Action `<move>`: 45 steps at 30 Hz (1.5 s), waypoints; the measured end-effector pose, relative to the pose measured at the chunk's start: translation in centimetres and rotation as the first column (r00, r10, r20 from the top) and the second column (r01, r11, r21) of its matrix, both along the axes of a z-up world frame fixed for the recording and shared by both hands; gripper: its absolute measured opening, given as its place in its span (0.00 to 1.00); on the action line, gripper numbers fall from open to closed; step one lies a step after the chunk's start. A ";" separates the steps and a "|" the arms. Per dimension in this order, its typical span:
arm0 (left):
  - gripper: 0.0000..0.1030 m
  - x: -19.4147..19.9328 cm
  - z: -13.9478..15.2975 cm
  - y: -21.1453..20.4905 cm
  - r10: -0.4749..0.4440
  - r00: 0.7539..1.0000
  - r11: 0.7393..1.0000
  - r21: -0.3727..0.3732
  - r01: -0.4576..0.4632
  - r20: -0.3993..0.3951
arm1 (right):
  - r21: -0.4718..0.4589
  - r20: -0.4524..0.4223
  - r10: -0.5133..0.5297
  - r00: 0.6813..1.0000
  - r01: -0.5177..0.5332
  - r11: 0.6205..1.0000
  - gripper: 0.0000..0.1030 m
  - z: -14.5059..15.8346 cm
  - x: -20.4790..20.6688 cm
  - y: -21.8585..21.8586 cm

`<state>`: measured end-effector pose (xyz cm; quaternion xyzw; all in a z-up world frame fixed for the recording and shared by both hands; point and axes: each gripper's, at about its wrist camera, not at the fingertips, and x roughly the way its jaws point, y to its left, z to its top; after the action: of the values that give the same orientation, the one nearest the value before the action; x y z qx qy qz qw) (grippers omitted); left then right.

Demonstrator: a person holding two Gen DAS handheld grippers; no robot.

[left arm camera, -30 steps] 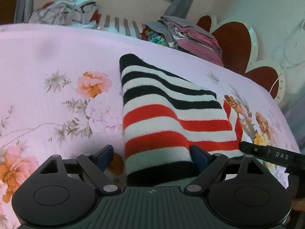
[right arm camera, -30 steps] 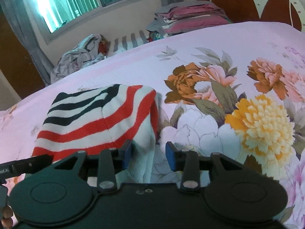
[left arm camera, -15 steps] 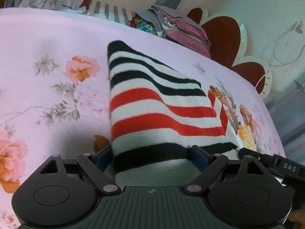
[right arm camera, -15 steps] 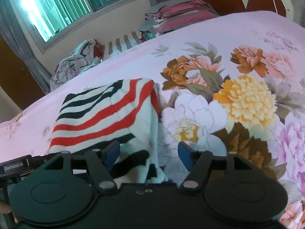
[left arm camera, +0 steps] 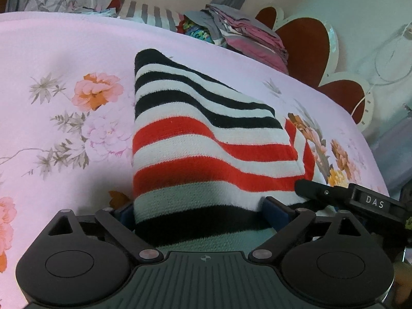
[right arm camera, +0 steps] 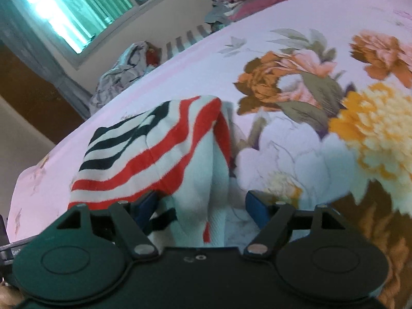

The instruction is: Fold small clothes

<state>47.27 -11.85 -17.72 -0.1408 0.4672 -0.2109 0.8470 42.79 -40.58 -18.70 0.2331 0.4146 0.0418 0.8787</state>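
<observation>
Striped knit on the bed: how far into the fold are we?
Done: the striped knit lies on the floral bedsheet with its right edge already doubled over, seen in the right wrist view. In hand: both grippers are open, the left gripper and right gripper each straddling the near hem, neither clamped. Left: close on the hem, carry it over, flatten. A stack of folded clothes sits beyond the bed.

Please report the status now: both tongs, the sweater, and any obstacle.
Left tongs open, straddling the striped sweater. Right tongs open over its edge, nothing gripped. Sweater folded on the floral bedsheet. No obstacle seen nearby.
</observation>
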 end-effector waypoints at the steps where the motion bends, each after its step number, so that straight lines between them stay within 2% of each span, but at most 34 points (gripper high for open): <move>1: 0.92 0.0 0.0 -0.1 0.001 1.000 1.000 0.004 -0.001 0.000 | 0.002 0.003 0.014 1.000 -0.014 1.000 0.71 0.0 0.2 0.1; 2: 0.92 0.0 0.1 -0.2 0.002 1.000 1.000 0.009 -0.002 0.002 | 0.005 0.004 0.032 0.999 -0.032 0.999 0.69 -0.1 0.3 0.4; 3: 0.92 -0.1 0.1 -0.2 0.002 1.000 1.000 0.013 -0.003 0.006 | 0.007 0.001 0.049 0.999 -0.049 0.999 0.62 -0.1 0.5 0.6; 8: 0.78 -0.3 0.6 -0.2 0.012 1.000 1.000 0.022 -0.012 0.016 | 0.006 -0.011 0.068 0.998 -0.068 0.998 0.50 0.2 0.5 1.0; 11: 0.73 -0.4 0.9 -0.2 0.005 1.000 0.999 0.033 -0.006 0.025 | 0.000 -0.011 0.069 0.998 -0.069 0.998 0.49 0.1 0.7 1.0; 14: 0.70 -0.4 1.0 -0.3 0.008 1.000 0.999 0.044 -0.009 0.027 | 0.026 -0.011 0.042 0.999 -0.042 0.999 0.52 -0.4 0.9 1.0; 15: 0.66 -0.5 1.1 -0.4 0.008 1.000 0.999 0.045 -0.009 0.030 | 0.024 -0.013 0.038 0.999 -0.038 0.999 0.50 -0.3 0.8 1.1; 19: 0.59 -0.9 1.8 -0.3 0.002 0.999 0.999 0.054 -0.004 0.049 | 0.038 0.013 0.050 0.999 -0.051 0.998 0.35 0.8 0.1 1.3; 29: 0.55 -2.4 4.6 1.1 -0.005 0.994 1.000 0.025 0.002 0.105 | 0.121 0.083 0.089 0.993 -0.099 0.988 0.31 3.9 -0.8 3.3; 36: 0.55 -3.8 6.5 7.4 0.031 0.992 0.999 0.035 -0.036 0.122 | 0.135 0.112 0.160 0.981 -0.174 0.975 0.31 5.7 -1.0 9.8; 45: 0.55 -4.3 7.0 22.8 0.098 0.982 0.994 0.027 -0.103 0.161 | 0.150 0.142 0.220 0.965 -0.241 0.959 0.31 6.1 0.5 24.3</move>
<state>42.92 10.94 -10.70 -0.1321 0.3939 -0.1703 0.8935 43.27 -16.28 -12.58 0.2523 0.3788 0.1927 0.8693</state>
